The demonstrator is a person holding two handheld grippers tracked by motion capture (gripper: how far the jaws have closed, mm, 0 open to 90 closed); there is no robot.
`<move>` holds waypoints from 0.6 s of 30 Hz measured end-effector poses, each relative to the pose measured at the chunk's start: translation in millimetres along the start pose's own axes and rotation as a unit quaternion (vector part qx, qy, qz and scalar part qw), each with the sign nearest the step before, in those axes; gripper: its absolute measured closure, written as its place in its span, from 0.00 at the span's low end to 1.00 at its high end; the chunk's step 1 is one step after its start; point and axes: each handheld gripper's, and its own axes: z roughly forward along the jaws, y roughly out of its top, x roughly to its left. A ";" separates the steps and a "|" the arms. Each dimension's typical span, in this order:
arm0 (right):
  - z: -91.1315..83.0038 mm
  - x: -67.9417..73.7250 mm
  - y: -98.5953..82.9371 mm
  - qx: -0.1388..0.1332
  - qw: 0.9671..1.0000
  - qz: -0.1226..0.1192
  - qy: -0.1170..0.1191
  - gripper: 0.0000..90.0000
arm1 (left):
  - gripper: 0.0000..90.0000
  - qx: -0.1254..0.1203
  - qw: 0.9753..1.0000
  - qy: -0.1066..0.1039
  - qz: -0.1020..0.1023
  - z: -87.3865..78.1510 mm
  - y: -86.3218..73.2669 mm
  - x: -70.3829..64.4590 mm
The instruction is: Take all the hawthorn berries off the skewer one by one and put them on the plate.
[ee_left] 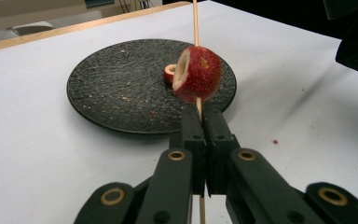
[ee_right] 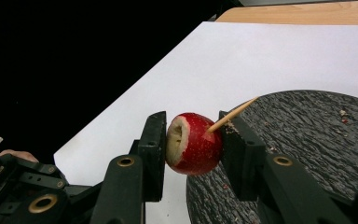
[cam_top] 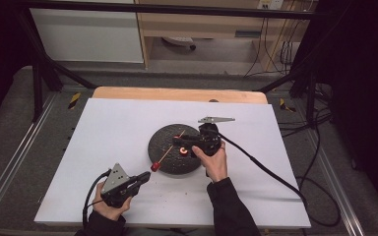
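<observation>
While the work is threading fruit onto a stick, the high view puts it about halfway. One red fruit (cam_top: 155,167) already sits on the skewer (cam_top: 170,148), at the near-left rim of the dark plate (cam_top: 162,135). A smaller cut piece (cam_top: 183,152) lies loose on the plate, not yet threaded. The left tool (cam_top: 145,177) grips the skewer's near end low on the white bench (cam_top: 108,128). The right tool (cam_top: 177,141) hovers over the plate beside the loose piece, well clear of the skewered fruit.

From the left gripper view, the left tool (ee_left: 200,114) is clamped tight on the skewer (ee_left: 196,23), just below the cored fruit (ee_left: 200,74). The loose piece (ee_left: 169,71) waits behind it on the plate (ee_left: 112,88), which is speckled with crumbs.

From the right gripper view, the right tool (ee_right: 191,119) stands with its jaws moderately apart. The fruit (ee_right: 196,144) shows in the gap (farther off rather than gripped, I judge from the high view). The skewer (ee_right: 233,114) slants up out of it above the plate (ee_right: 307,140).

No brand, label or writing can be read anywhere.
</observation>
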 end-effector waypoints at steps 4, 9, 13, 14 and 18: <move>-0.4 -2.5 2.5 -0.002 1.000 0.002 -0.002 0.71 | 0.98 -0.001 1.000 0.001 0.000 -0.5 0.1 0.2; -1.3 -5.8 6.0 -0.005 1.000 0.007 -0.002 0.71 | 0.98 -0.003 1.000 0.002 0.002 -1.4 0.0 0.8; -2.8 -7.9 8.9 -0.008 1.000 0.011 -0.007 0.71 | 0.98 -0.005 1.000 0.003 -0.001 -1.5 -0.1 0.4; -3.2 -8.8 9.8 -0.009 1.000 0.011 -0.007 0.71 | 0.98 -0.004 1.000 0.004 0.000 -1.9 -0.1 0.7; -6.8 -11.8 14.6 -0.016 1.000 0.011 -0.020 0.72 | 0.98 -0.004 1.000 0.005 -0.001 -2.3 -1.2 1.5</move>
